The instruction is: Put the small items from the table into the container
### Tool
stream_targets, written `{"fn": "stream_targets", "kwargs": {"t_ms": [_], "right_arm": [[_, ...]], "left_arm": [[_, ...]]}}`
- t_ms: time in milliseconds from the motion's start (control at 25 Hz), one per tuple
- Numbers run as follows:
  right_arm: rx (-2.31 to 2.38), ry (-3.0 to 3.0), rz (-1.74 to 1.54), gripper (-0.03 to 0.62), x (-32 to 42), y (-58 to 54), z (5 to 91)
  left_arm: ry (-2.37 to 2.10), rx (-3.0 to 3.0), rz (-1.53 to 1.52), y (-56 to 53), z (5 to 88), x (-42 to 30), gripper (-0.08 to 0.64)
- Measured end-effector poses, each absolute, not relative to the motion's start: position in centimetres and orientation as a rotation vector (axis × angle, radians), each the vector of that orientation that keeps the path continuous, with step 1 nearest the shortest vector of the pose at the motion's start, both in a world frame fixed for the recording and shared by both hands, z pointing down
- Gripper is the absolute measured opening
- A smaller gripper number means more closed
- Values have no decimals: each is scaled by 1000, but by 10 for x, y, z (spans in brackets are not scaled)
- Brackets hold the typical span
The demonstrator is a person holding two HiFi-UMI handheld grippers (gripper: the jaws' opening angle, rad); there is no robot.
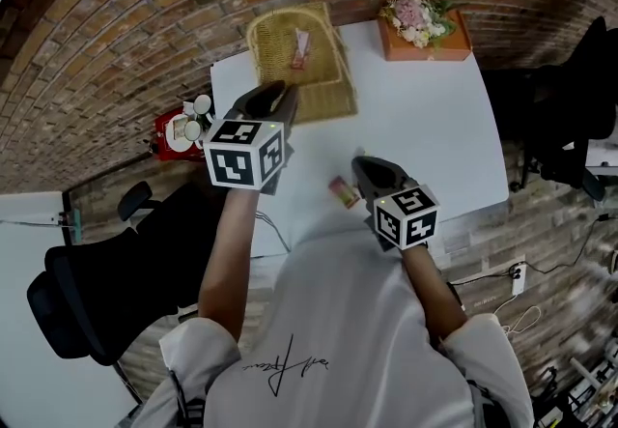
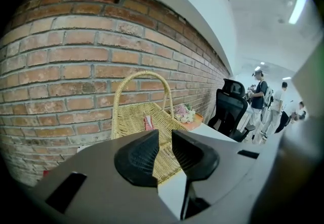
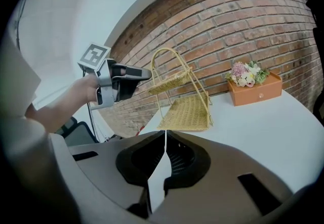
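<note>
- My left gripper [image 2: 164, 139] is partly open with nothing in it, by the basket's [image 1: 323, 78] near edge.
- Right gripper [image 3: 165, 139] is closed, empty.
- One packet [image 1: 301, 47] is in the basket; a small item [image 1: 343, 191] sits on the table [image 1: 425, 127], just left of the right gripper.

Head camera looks steeply down on the white table [image 1: 415, 117] against the brick wall [image 1: 145, 30]; both gripper cameras face low across it toward the wicker basket [image 1: 319, 93], the left seemingly nearer.
</note>
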State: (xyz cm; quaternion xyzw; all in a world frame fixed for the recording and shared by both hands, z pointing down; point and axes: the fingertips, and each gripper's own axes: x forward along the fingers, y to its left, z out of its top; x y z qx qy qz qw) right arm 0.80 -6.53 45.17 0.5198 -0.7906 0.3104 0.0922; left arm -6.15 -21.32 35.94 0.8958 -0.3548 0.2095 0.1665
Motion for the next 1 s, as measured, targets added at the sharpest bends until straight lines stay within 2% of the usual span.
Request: {"fn": "stream_targets", "kwargs": {"t_ms": [1000], "right_arm": [[1471, -2361, 870, 22, -17, -63, 450]], "left_arm": [[-981, 2449, 468, -141, 390, -89, 29]]}}
